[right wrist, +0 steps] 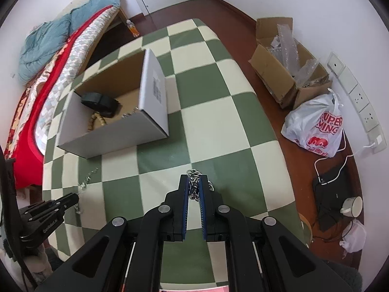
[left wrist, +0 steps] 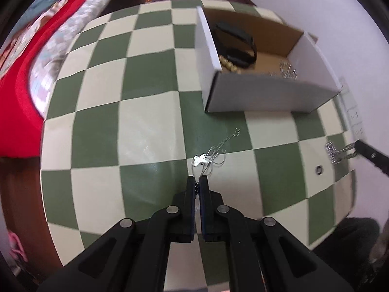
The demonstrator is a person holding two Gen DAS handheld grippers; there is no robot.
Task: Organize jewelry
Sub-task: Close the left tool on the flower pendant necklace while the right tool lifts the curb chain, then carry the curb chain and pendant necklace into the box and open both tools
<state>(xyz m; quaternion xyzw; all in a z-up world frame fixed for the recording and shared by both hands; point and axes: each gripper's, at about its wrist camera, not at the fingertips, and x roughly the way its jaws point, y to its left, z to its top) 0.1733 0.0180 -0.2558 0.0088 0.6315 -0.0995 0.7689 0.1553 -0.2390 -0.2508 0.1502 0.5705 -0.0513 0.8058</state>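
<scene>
Necklace (left wrist: 209, 157) pinched in left tool (left wrist: 198, 182) — chunky chain (right wrist: 193, 185) clamped between right tool (right wrist: 193, 182) fingers.

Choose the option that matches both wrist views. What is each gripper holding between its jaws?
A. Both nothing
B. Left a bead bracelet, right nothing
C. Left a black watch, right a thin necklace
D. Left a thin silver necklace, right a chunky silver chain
D: the left gripper pinches the thin silver necklace trailing onto the checkered table, while the right gripper clamps the chunky silver chain.
</scene>
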